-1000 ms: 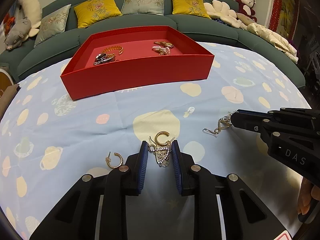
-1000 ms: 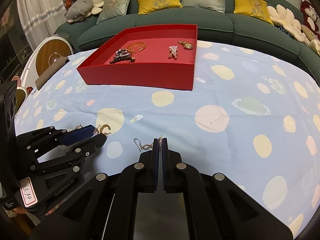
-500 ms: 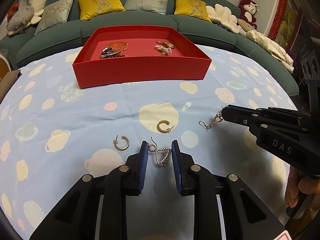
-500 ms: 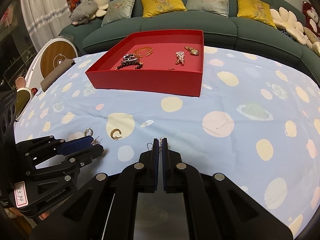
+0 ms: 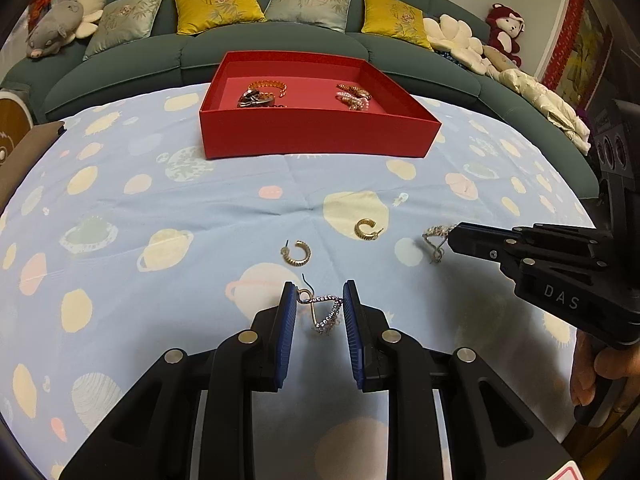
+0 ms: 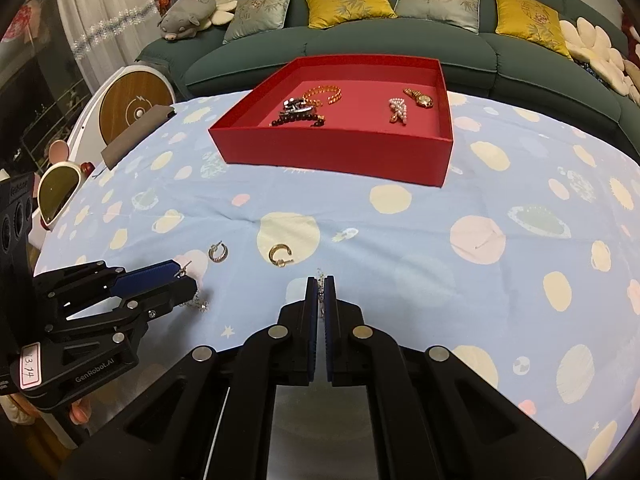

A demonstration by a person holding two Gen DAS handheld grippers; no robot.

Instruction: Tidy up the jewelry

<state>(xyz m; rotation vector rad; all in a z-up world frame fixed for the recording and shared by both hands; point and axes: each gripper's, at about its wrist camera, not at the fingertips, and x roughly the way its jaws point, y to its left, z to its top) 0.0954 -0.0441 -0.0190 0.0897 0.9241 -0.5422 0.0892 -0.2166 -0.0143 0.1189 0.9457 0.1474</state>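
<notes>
Jewelry: two dangling earrings are held above the cloth, one in each gripper, and the red box is not yet reached.

The left gripper is clamped on a sparkling drop earring, which hangs between the blue pads. The right gripper is closed tight on a second dangling earring, of which only a small part is seen at the tips. Two gold hoop earrings lie on the spotted cloth, near both grippers. The red box stands well apart, toward the sofa, and bracelets, a watch and a pearl piece are seen inside it. The carrying step is judged to be in hand. Next, both earrings must be brought over the box wall and released inside, gently, because the thin hooks can be caught on the pads.
</notes>
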